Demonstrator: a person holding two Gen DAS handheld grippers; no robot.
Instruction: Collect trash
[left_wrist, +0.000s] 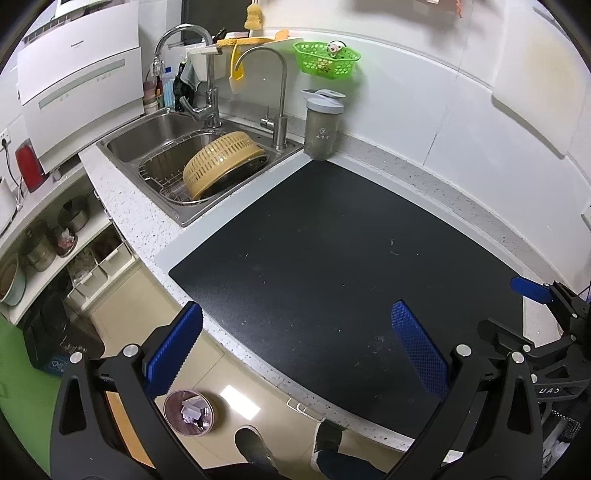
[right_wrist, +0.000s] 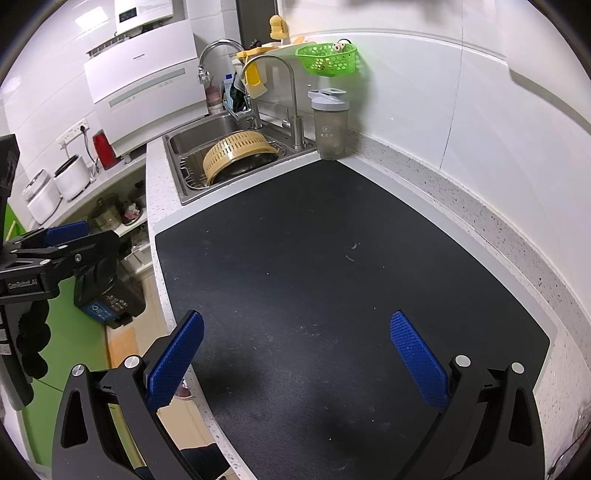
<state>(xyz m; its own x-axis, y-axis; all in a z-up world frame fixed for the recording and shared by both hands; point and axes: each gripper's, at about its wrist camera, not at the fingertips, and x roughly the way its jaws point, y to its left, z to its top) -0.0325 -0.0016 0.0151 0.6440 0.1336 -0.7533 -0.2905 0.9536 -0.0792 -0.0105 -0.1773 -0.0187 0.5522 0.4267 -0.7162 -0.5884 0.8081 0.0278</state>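
Over the near edge of the counter (left_wrist: 129, 206) both grippers hang with fingers spread wide and nothing between them. The left gripper (left_wrist: 295, 347) sits above the mat's (left_wrist: 332, 240) near-left corner, its left pad (left_wrist: 173, 350) out past the counter edge over the floor. The right gripper (right_wrist: 295, 354) is above the near part of the mat, blue pads well apart; in the left view it also shows at the right edge (left_wrist: 532, 290).

The dark mat covers most of the counter and carries only faint specks, plus a couple of tiny scraps (left_wrist: 393, 247) toward its right side; what they are is too small to tell. At the mat's far corner stands a grey shaker cup (left_wrist: 321, 125), upright with its lid on, just beside the sink (left_wrist: 122, 144). A yellow colander (left_wrist: 221, 162) leans tilted on a wire rack in the sink. A green basket (left_wrist: 327, 59) hangs on the wall above the cup.

The trash is off the counter: down on the floor, below the counter's near edge and just under the left gripper's left finger, stands a round bin (left_wrist: 189, 412) holding crumpled white paper scraps (left_wrist: 192, 408). Two shoes (left_wrist: 255, 443) of the person stand on the floor just right of it.
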